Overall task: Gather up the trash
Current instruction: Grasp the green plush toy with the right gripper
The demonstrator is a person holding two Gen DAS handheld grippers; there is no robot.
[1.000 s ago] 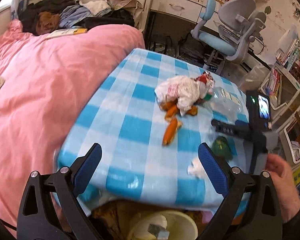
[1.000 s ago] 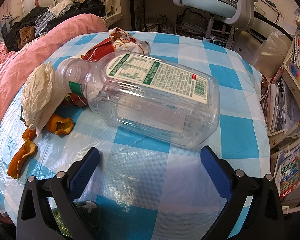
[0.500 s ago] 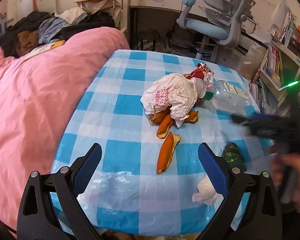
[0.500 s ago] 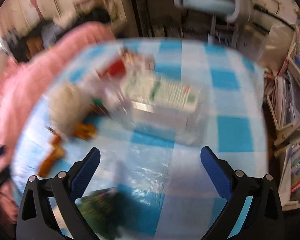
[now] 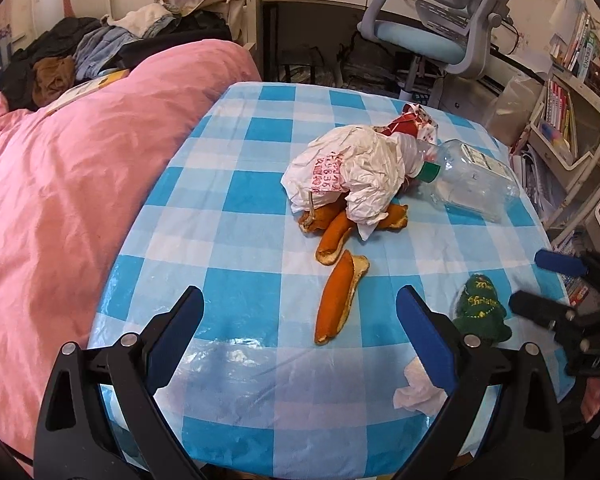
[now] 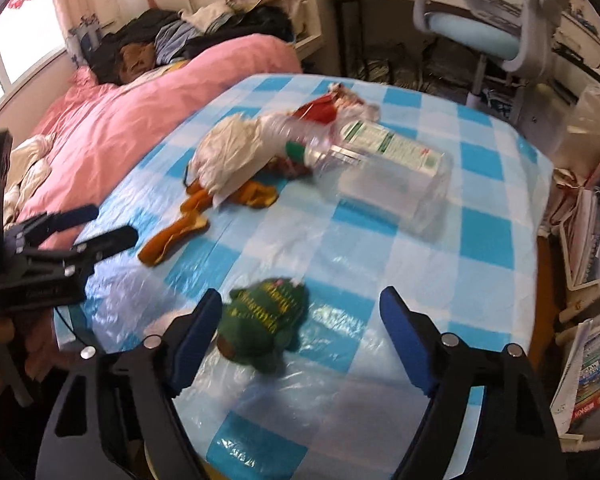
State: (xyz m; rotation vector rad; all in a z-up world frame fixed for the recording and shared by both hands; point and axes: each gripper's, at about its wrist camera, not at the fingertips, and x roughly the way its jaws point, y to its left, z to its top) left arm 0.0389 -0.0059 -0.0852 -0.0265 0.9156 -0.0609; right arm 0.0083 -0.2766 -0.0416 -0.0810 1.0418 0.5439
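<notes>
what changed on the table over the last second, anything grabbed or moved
Nothing was grabbed. The right claw pulled back and up from the clear plastic bottle and now hangs by the green Christmas-tree pouch, its jaws closing with nothing pressed between them. The left claw moved in over the checked tablecloth, open. Bottle, orange peels and crumpled white bag lie as before.

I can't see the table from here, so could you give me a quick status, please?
Left gripper open, empty. Right gripper closing, nothing held. Bottle, peels, wrappers on table. Nothing blocking.
</notes>
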